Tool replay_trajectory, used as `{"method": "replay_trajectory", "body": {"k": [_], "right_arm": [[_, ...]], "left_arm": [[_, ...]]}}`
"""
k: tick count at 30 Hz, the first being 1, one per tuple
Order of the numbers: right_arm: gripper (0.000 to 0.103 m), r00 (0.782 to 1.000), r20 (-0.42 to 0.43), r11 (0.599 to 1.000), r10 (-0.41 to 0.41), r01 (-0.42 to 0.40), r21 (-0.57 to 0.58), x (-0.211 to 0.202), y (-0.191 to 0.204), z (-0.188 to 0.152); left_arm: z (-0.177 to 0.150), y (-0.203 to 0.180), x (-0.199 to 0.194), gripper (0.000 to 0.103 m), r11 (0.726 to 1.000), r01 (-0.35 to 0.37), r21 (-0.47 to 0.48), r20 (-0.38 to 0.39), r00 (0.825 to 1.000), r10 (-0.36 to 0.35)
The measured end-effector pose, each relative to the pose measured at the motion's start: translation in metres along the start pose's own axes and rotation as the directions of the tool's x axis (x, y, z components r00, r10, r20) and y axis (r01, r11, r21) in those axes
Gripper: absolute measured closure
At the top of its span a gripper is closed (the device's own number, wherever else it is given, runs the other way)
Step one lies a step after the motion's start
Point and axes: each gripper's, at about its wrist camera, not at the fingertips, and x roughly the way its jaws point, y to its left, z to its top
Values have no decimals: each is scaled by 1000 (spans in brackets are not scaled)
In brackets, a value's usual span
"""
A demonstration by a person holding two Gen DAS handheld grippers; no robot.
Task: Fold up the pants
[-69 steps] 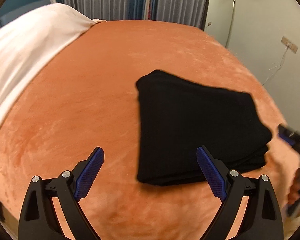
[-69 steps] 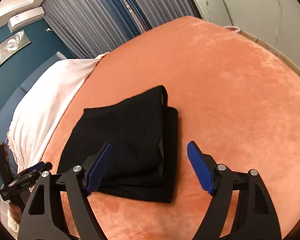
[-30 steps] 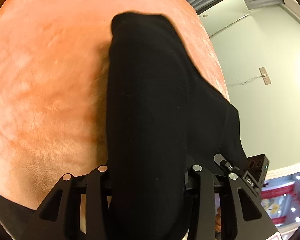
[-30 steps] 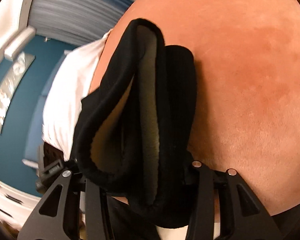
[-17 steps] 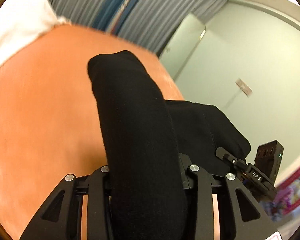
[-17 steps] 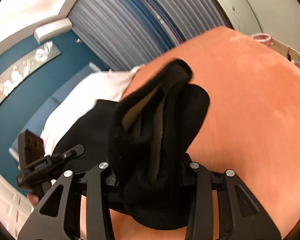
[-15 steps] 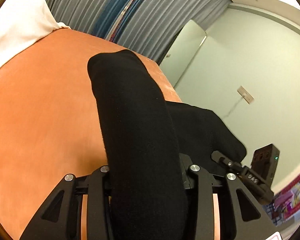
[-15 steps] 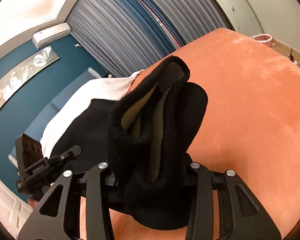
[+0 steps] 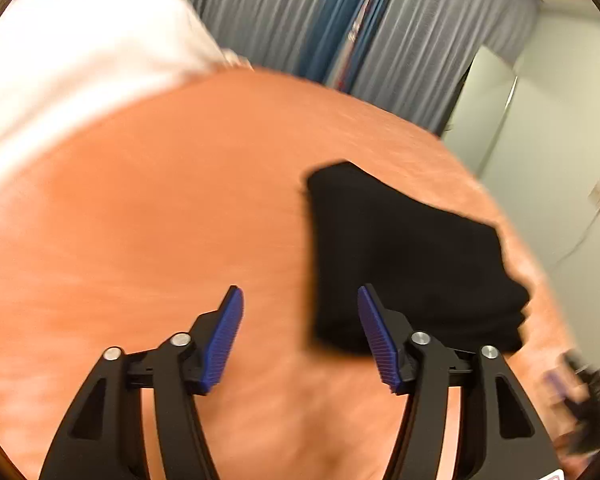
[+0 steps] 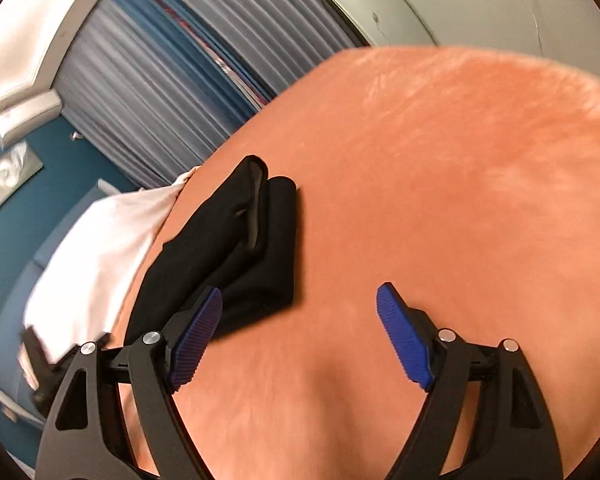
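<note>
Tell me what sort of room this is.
Most likely a bedroom, perhaps in a hotel: the folded black pants lie on a bed's orange plush blanket, a white duvet sits at its head, and floor-length grey curtains hang behind.

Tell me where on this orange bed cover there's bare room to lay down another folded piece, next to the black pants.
The orange cover is bare between the white sheet and the left edge of the folded black pants. In the right wrist view it is bare from the pants across to the bed's far edge. The open left gripper and right gripper crowd the near side.
</note>
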Motion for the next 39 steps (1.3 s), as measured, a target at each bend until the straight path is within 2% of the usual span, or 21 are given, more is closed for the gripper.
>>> {"method": "replay_trajectory", "body": {"k": [2, 4, 6, 9, 12, 15, 20, 30, 39], "right_arm": [[24, 997, 1, 993, -75, 75, -88, -22, 27, -11], [23, 992, 13, 980, -126, 127, -151, -48, 46, -29], [19, 986, 11, 964, -166, 164, -211, -71, 72, -41], [19, 986, 31, 947, -163, 165, -277, -97, 106, -54], [11, 985, 86, 922, -151, 172, -347, -134, 137, -66], [11, 982, 123, 900, -143, 181, -397, -161, 161, -77], [9, 977, 149, 873, -154, 205, -442, -187, 182, -95], [9, 982, 124, 884, -145, 185, -430, -216, 188, -114], [9, 982, 114, 890, -152, 186, -417, -215, 184, -116]], "left_arm": [[-14, -13, -31, 15, 990, -123, 74, 30, 992, 121], [-25, -26, -73, 15, 974, -178, 138, 36, 984, 175], [-26, -30, -97, 15, 973, -172, 155, 23, 985, 170], [-36, -33, -140, 15, 975, -152, 161, 5, 988, 153], [-49, -53, -173, 14, 971, -149, 189, 24, 989, 147], [-64, -63, -205, 14, 963, -149, 225, 46, 989, 142], [-76, -75, -227, 14, 960, -131, 248, 60, 991, 119], [-88, -76, -251, 14, 957, -135, 257, 65, 990, 122], [-94, -73, -252, 14, 954, -138, 267, 52, 990, 128]]}}
